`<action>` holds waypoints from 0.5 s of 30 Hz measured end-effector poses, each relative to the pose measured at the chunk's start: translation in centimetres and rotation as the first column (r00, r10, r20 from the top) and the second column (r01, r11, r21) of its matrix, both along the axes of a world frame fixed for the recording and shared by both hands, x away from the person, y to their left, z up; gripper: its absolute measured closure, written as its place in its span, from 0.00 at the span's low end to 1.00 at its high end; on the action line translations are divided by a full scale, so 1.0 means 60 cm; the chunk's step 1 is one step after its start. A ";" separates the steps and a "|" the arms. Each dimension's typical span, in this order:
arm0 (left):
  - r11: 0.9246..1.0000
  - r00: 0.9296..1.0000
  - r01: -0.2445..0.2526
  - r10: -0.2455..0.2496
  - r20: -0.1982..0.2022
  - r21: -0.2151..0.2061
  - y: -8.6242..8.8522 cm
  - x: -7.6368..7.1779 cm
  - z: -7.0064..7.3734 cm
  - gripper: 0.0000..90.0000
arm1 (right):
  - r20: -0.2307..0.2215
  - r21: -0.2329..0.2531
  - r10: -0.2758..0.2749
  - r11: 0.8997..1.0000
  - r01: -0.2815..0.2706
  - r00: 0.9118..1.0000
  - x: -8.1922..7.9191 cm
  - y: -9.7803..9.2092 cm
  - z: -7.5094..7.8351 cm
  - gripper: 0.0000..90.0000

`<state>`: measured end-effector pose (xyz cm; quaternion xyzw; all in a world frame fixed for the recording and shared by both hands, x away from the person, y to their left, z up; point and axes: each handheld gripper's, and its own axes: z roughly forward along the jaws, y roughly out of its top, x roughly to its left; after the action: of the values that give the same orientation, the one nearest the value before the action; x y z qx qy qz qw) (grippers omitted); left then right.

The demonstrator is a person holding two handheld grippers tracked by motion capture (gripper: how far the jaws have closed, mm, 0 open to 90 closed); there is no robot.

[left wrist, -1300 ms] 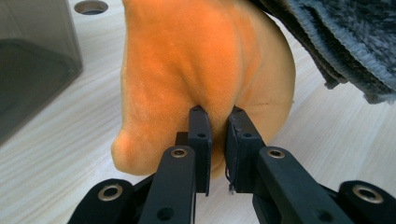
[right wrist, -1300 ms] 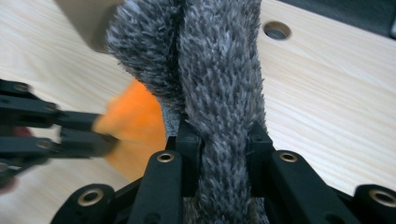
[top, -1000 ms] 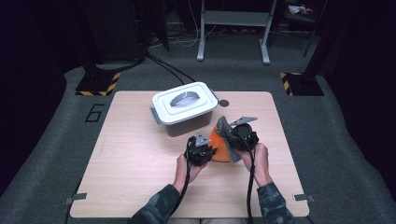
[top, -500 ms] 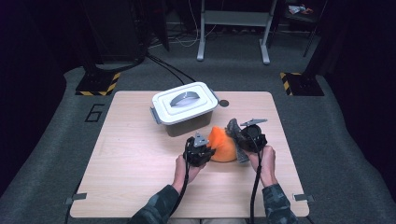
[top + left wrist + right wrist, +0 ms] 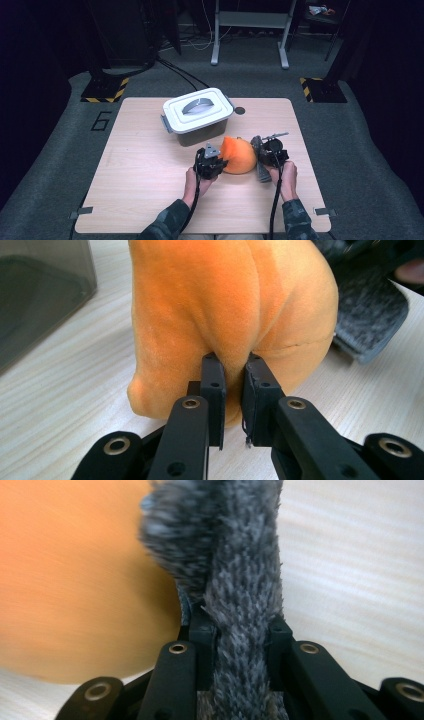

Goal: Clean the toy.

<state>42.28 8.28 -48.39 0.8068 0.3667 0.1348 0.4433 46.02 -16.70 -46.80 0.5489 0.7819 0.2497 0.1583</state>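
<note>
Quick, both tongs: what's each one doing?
Left tongs: shut on the orange plush.
Right tongs: shut on the grey fuzzy piece.

Table [image 5: 150,200] is lit evenly from overhead, but the room around it goes really dark. Right gripper view's smeared on the orange side; the high view's a bit soft.

Surface [image 5: 140,190]: pale wood, centre frame. Bears lidded grey box [image 5: 198,115] upper middle; orange plush [image 5: 238,156] and grey fuzzy piece [image 5: 260,162] right of centre.
</note>
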 end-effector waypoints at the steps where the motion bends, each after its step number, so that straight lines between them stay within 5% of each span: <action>1: 1.000 1.000 -0.004 0.004 0.002 -0.004 0.000 0.000 -0.001 0.90 | -0.024 0.000 -0.007 1.000 0.007 1.000 0.004 -0.001 -0.014 0.82; 5: 1.000 1.000 -0.007 0.007 0.002 -0.001 0.000 -0.001 0.000 0.90 | -0.044 0.008 -0.006 1.000 0.006 0.999 0.008 -0.003 -0.026 0.82; 9: 1.000 1.000 -0.010 0.010 0.007 0.002 -0.002 -0.003 0.002 0.90 | -0.024 0.007 -0.023 1.000 0.023 0.999 0.003 -0.011 -0.010 0.82; 12: 1.000 1.000 -0.005 0.005 0.012 0.006 -0.004 -0.005 0.005 0.90 | 0.029 0.019 -0.040 0.999 0.039 0.999 -0.008 -0.017 0.021 0.82; 15: 1.000 1.000 -0.003 0.003 0.015 0.012 -0.007 -0.006 0.006 0.90 | 0.109 0.029 0.014 0.999 -0.017 0.994 -0.025 -0.001 0.071 0.82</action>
<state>41.92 7.88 -48.01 0.8078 0.3638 0.1439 0.4409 44.50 -16.78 -42.56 0.5306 0.7726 0.2921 0.1904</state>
